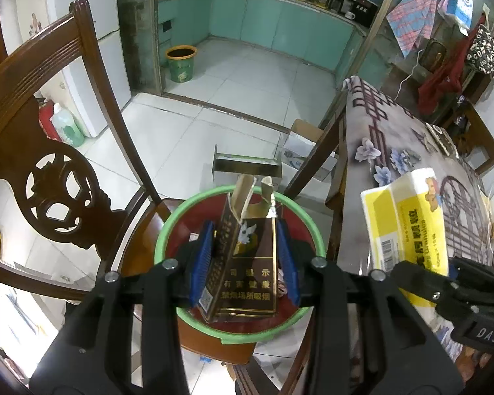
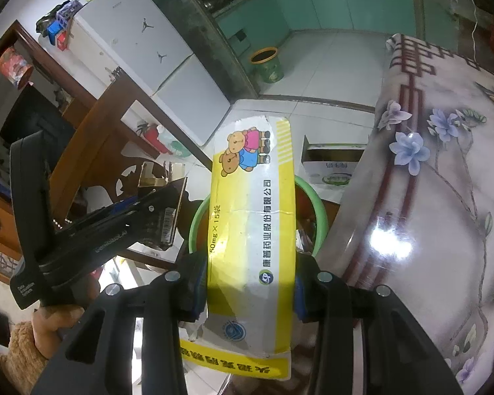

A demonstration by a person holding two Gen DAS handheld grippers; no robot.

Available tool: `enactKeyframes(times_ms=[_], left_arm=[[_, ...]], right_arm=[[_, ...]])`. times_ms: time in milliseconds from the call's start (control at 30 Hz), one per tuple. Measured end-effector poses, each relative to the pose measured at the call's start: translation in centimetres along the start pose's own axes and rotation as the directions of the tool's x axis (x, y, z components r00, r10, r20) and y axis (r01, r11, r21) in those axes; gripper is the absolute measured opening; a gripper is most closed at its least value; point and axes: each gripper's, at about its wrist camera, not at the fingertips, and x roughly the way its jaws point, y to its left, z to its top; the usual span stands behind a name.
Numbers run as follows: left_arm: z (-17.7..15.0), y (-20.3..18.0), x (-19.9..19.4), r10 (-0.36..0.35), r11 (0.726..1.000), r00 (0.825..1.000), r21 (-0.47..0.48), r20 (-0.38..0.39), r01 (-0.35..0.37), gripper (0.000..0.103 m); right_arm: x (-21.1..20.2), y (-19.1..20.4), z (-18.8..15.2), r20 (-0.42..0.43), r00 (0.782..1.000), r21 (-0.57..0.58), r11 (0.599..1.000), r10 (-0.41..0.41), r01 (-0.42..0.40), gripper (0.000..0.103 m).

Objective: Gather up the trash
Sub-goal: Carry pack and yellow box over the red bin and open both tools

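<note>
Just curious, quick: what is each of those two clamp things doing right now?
Left gripper: closed on the dark cigarette box, above the green bin.
Right gripper: closed on the yellow medicine box.

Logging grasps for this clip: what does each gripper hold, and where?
Left gripper clamps the dark cigarette pack by its side faces; right gripper clamps the yellow medicine box across its lower sides.

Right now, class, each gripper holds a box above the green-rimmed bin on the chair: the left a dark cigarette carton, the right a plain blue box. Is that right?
Not quite. The right gripper holds a yellow and white medicine box printed with cartoon bears, not a plain blue one, as the right wrist view shows. The left gripper does hold the dark cigarette carton over the green-rimmed bin.
</note>
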Motion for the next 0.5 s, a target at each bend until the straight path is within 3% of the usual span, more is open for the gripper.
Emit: enactKeyframes(times_ms=[500], left_arm=[[0.3,0.8,3.5,0.011,1.0,0.997,-0.023,-0.072,-0.013,0.037]], right_arm=[[2.4,-0.2,1.6,-0.028,1.0,0.007,1.0,0.004,-0.004,0.038]])
